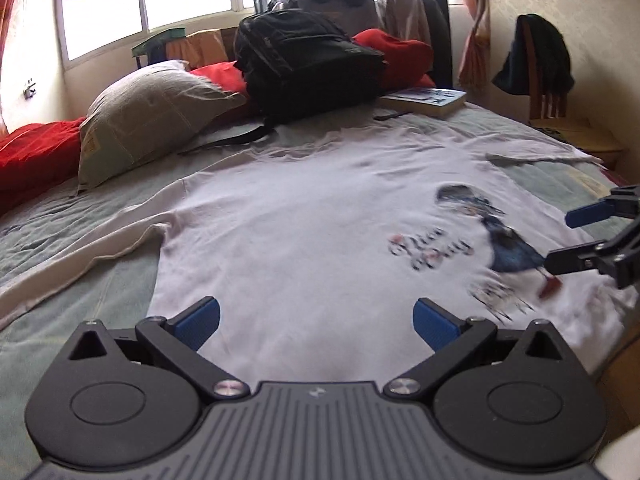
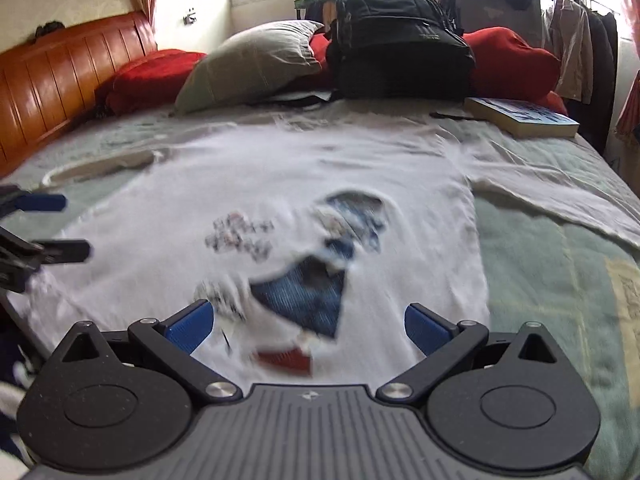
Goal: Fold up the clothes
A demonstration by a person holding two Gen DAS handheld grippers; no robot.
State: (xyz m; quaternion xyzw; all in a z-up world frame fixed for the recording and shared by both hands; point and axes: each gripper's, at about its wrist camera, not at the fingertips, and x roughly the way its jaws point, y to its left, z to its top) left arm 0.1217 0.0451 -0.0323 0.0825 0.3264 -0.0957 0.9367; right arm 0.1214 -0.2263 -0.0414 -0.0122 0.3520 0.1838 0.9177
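Observation:
A white T-shirt (image 1: 304,224) with a blue and red print (image 1: 508,248) lies spread flat, print up, on the green bedspread (image 1: 48,248); its sleeves reach out to both sides. My left gripper (image 1: 316,322) hovers open over the shirt's near hem, nothing between its blue pads. My right gripper (image 2: 308,326) is also open, low above the printed part of the T-shirt (image 2: 280,168) near the hem. Each gripper shows in the other's view: the right gripper (image 1: 560,240) at the right edge, the left gripper (image 2: 72,226) at the left edge, both with fingers apart.
At the far side of the bed stand a black backpack (image 1: 308,64), a grey pillow (image 1: 152,116), red bedding (image 1: 36,152) and a book (image 1: 424,100). A wooden headboard (image 2: 60,88) runs along the left. A chair (image 1: 560,92) with dark clothing stands beyond the right edge.

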